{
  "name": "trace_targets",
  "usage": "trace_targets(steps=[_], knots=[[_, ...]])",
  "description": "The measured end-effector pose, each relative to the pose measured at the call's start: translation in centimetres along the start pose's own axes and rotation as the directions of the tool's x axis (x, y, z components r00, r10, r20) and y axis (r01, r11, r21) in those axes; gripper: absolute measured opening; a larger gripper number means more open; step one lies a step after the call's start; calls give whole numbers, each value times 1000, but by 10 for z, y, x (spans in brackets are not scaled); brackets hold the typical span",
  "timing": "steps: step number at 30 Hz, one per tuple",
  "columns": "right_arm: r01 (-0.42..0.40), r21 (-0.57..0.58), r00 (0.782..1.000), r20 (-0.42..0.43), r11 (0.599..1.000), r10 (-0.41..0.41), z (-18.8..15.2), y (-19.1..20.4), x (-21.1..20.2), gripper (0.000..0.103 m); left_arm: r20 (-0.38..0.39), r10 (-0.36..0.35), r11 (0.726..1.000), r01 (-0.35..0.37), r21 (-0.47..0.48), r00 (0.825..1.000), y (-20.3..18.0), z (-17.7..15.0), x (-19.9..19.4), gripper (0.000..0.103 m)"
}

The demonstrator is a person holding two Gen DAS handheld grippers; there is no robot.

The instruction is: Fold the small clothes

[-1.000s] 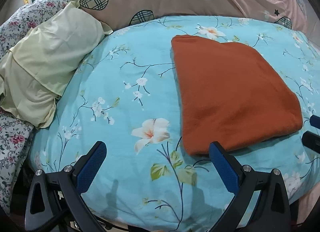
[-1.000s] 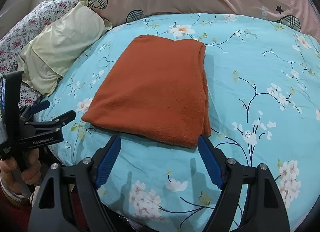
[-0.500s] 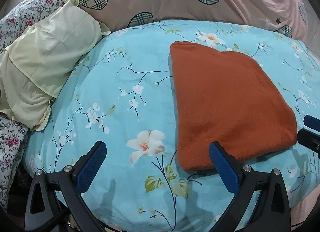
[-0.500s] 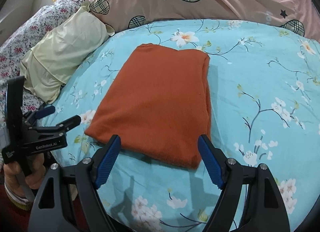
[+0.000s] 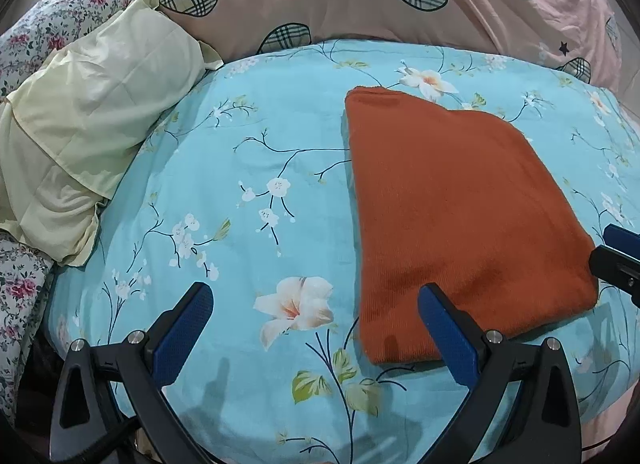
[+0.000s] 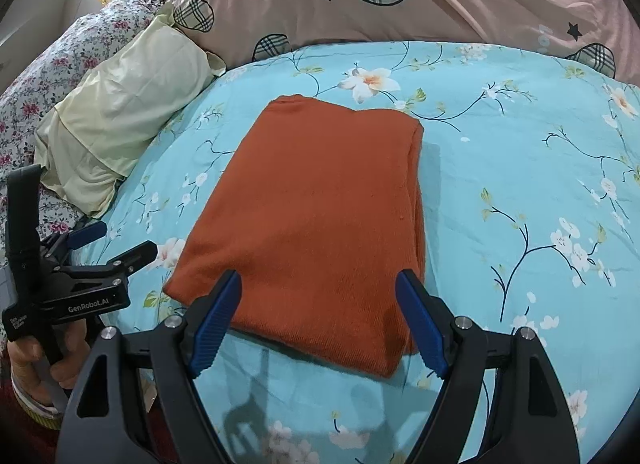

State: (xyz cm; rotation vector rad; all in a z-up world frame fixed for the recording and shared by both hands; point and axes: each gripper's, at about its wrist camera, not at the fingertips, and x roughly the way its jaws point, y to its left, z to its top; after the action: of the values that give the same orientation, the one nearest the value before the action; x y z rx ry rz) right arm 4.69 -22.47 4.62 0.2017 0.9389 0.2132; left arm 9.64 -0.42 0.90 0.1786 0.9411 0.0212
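Two blue-padded fingers of the left gripper (image 5: 314, 326) stand wide apart in the left wrist view, holding nothing. Its right finger overlaps the near-left corner of the folded orange garment (image 5: 460, 216); whether it touches the cloth cannot be told. The garment lies flat on the turquoise floral bedspread (image 5: 248, 168), its left edge straight, its near edge rounded and thick. A broad stretch of bare bedspread lies to the garment's left, reaching to the pale yellow pillow (image 5: 92, 132). Behind it rises the pink quilt (image 5: 400, 4) with plaid hearts. At the right border the tips of the right gripper (image 5: 618, 254) sit just beside the garment's near-right corner.

From the right wrist view, the right gripper (image 6: 318, 316) is spread open and empty, its fingers straddling the garment's (image 6: 320, 204) near edge. The layered fold edge runs down the right side. Open bedspread (image 6: 520, 152) extends to the right. At left, a hand (image 6: 40, 364) grips the left gripper (image 6: 116, 244), which sits near the garment's near-left corner.
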Motion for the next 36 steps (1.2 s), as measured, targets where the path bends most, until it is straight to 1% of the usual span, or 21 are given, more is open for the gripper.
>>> trace_targets(steps=[4,6,9,12,14,16,18,20,22,23,24,25,26,28,29,31,33,34,36], knots=[[-25,15,1000,12,1000,25,10,-7,7,80,6,-14,1000,14,-11,1000,2,6,7,102],[-35,40,999,16,999,34,18,-15,13,80,7,-45,999,45,-27,999,5,12,14,102],[-68,127,997,30,990,65,39,-37,27,80,-5,-128,989,127,-74,992,12,27,29,102],[-72,185,997,44,980,65,59,-56,40,80,-20,-185,976,181,-123,983,19,43,48,101],[-64,205,997,45,977,56,72,-67,52,79,-24,-206,969,200,-148,978,23,52,60,101],[-47,235,999,28,971,41,81,-79,66,71,-34,-225,963,217,-157,974,22,58,70,101],[-49,277,999,11,960,47,89,-93,81,58,-49,-241,960,231,-157,969,19,61,81,100],[-55,321,998,-9,945,61,93,-105,99,54,-63,-248,960,236,-148,967,13,62,90,99],[-67,344,996,-29,937,82,94,-111,114,32,-82,-252,961,239,-138,964,7,62,98,94],[-86,350,993,-43,933,107,95,-111,121,12,-90,-255,961,242,-131,963,4,63,101,87],[-95,357,993,-25,929,112,96,-111,119,11,-91,-264,960,253,-121,960,2,63,101,83],[-122,349,992,23,929,122,98,-109,110,11,-85,-268,959,258,-114,960,1,64,99,82],[-142,321,989,75,936,124,102,-104,96,11,-71,-260,963,253,-97,963,-1,64,97,82],[-129,276,987,127,952,96,105,-95,76,11,-63,-238,970,233,-69,969,-5,65,97,83],[-102,248,988,137,963,69,105,-90,71,11,-64,-229,972,226,-58,971,-7,64,99,83],[-41,227,994,106,973,17,103,-89,80,11,-80,-218,976,215,-46,973,-11,62,107,83],[13,243,999,33,970,-22,96,-96,103,11,-82,-192,981,190,-25,978,-16,60,113,85],[37,249,999,-18,968,-34,92,-99,118,11,-79,-175,985,174,-15,981,-17,59,116,86],[45,263,998,-44,964,-34,87,-102,127,13,-71,-159,987,159,-10,985,-17,58,116,89]])
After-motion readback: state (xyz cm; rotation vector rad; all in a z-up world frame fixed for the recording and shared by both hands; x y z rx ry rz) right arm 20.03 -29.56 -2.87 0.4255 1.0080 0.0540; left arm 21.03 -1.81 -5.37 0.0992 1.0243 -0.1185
